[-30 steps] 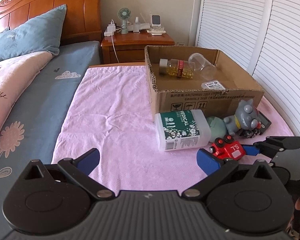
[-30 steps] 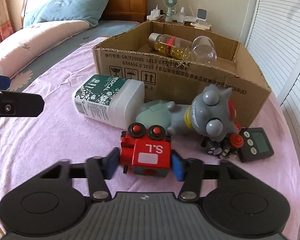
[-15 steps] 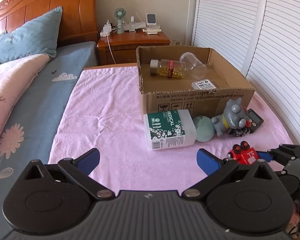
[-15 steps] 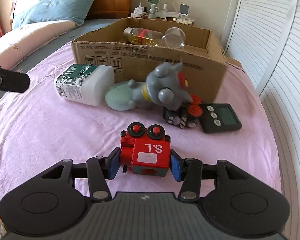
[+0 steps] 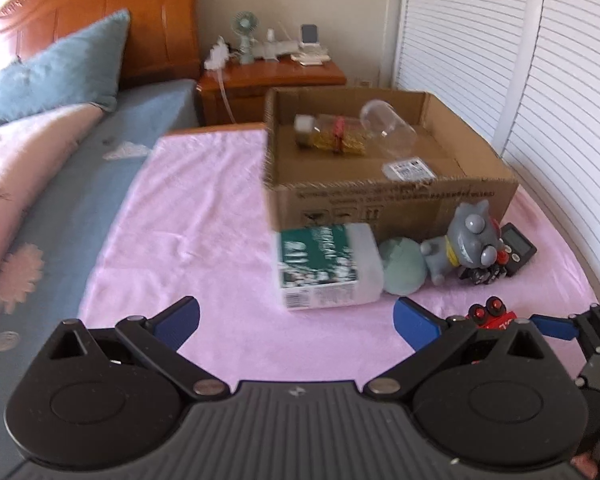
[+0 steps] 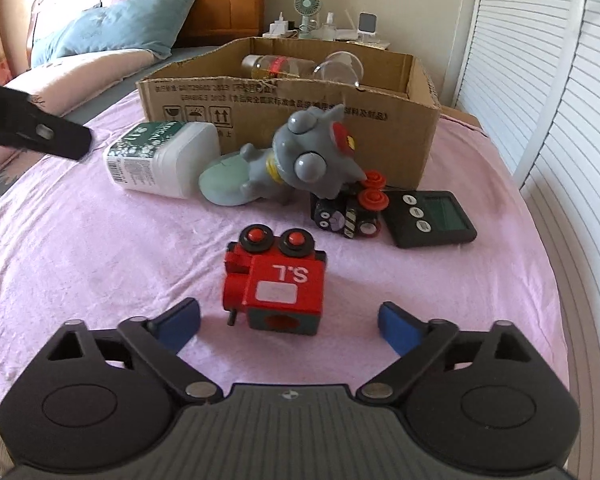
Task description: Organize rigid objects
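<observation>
1. 2 hand-held grippers are in play. Your right hand-held gripper (image 6: 288,322) has just been opening and now stands wide; the red toy train (image 6: 275,281) sits on the pink cloth (image 6: 100,248) between the blue pads, touched by neither.
2. Your left hand-held gripper (image 5: 296,318) also stands wide and holds nothing; only cloth lies between its fingers.
3. Note where the train is: well short of the cardboard box (image 6: 400,140), apart from the cluster at the box front. It appears to be released but not yet stowed.
4. To regrasp well, centre the pads on the train's 2 flat side faces, below the 2 red-topped funnels, and close squarely so the block does not twist.
5. Lift clear of the box's near wall before you carry the train in; the wall is likely to catch a low approach.
6. Use the right wrist view for the train's printed "S.L" face, the black timer (image 6: 432,216) and the small black toy (image 6: 348,216) beside the grey cat figure (image 6: 312,160).
7. Use the left wrist view for the box interior: a bottle of yellow capsules (image 5: 332,136), a clear jar (image 5: 388,128) and a small labelled packet (image 5: 410,168). It shows the train (image 5: 494,314) only partly, behind your left hand-held gripper's own linkage.
8. The white medical bottle (image 5: 328,266) lies on its side against the box front in both views.
</observation>
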Demonstrator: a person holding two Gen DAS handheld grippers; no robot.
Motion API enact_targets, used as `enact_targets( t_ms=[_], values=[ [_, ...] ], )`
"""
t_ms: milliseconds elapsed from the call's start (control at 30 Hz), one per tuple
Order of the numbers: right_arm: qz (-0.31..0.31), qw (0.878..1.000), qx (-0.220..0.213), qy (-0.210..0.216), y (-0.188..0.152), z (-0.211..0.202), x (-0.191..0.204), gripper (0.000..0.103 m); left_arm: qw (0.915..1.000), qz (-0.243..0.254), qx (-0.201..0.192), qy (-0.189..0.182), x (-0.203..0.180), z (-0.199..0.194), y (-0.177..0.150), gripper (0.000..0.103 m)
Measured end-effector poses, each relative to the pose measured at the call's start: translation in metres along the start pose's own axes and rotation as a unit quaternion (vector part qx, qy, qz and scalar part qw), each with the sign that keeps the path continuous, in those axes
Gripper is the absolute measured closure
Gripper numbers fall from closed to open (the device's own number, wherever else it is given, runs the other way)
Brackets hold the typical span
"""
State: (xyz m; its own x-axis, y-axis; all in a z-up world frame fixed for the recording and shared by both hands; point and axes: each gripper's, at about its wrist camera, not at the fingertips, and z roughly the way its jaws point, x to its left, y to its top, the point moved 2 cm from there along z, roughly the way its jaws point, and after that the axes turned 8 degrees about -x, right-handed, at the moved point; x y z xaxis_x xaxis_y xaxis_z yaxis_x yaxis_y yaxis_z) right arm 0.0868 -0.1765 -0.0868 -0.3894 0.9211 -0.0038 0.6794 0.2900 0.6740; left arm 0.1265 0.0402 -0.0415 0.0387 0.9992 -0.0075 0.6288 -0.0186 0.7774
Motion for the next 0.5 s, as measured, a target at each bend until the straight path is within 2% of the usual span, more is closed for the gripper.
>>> enact_targets(
  t_ms=[367, 500],
  values=[
    [-0.004, 1.000, -0.002, 0.004, 0.001, 0.003, -0.002, 0.000, 0.9999, -0.014, 0.007, -0.006, -0.014, 0.062, 0.006, 0.001],
    [-0.004, 1.000, 0.001, 0.004, 0.002, 0.004, -0.002, 0.000, 0.9997, -0.011, 0.014, 0.014, -0.011, 0.073, 0.004, 0.000]
  ],
)
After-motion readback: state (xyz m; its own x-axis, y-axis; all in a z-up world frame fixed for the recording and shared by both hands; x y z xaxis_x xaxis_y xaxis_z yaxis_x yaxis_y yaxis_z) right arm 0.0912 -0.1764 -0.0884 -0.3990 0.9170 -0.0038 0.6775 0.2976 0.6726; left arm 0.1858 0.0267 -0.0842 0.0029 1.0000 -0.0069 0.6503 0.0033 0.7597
